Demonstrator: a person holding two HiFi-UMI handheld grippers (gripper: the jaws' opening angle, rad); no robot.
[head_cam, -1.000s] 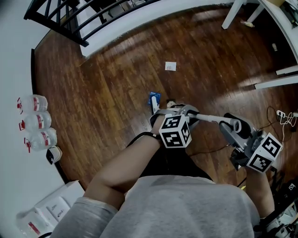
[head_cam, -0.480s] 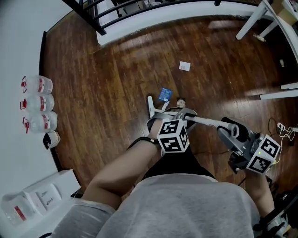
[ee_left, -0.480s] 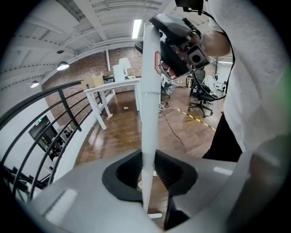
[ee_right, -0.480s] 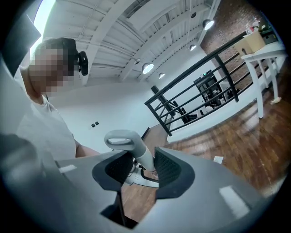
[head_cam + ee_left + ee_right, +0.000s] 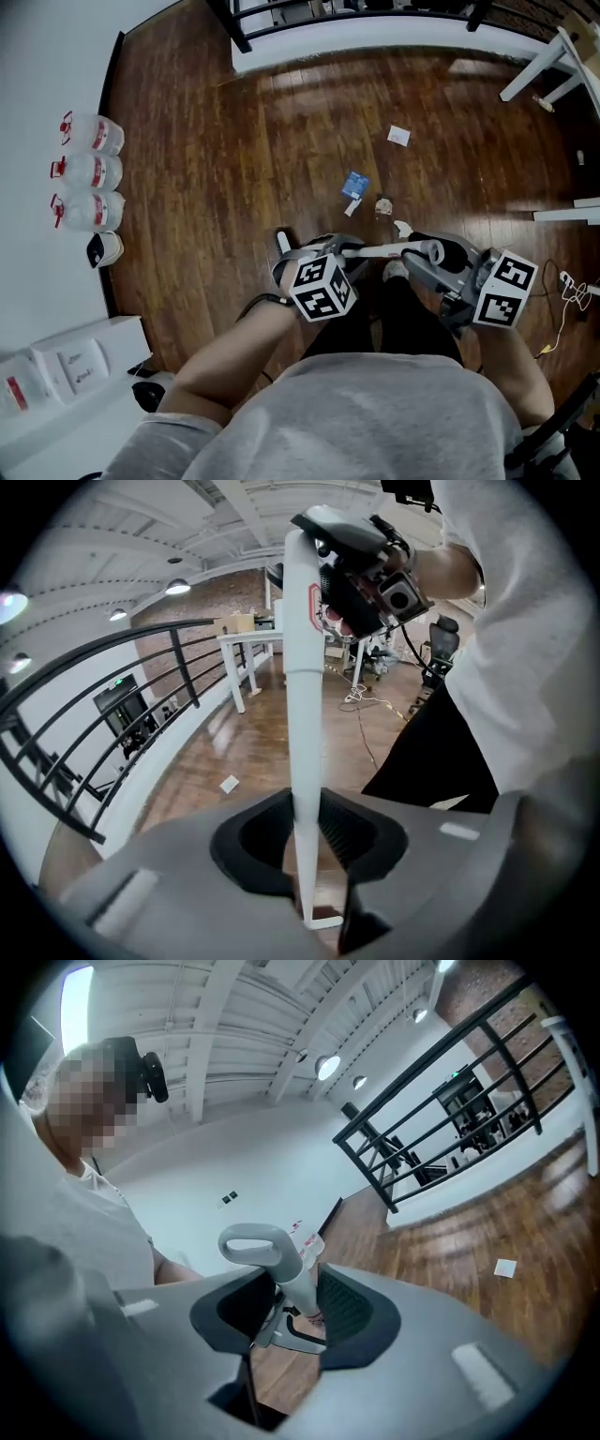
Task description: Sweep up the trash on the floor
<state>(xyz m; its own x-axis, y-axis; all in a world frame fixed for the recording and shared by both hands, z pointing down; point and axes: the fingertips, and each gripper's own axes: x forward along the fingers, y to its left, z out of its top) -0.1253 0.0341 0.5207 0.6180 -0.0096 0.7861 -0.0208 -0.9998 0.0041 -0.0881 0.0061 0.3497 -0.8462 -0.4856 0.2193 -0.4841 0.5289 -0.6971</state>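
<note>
Clamped around a white pole (image 5: 302,667) is the left gripper (image 5: 305,832), its jaws seen pressed against the shaft from both sides. The right gripper (image 5: 292,1302) is likewise closed on the same pole, just below the grey loop handle (image 5: 255,1241) at its upper end. In the head view both grippers are held close in front of the person's body, the left one at the left, and the pole is seen running between them above the dark wooden floor (image 5: 216,187). The pole's lower end cannot be made out clearly. The trash is scattered on that floor just ahead of the grippers: a blue packet (image 5: 354,184) is lying nearest the middle, a small crumpled piece (image 5: 383,205) is seen just beside it to the right, and a white paper square (image 5: 398,136) is found farther off, toward the black railing (image 5: 234,26). Three water bottles (image 5: 89,172) are lined up along the left wall, well apart from the trash, and white table legs (image 5: 539,75) are seen at the upper right.
</note>
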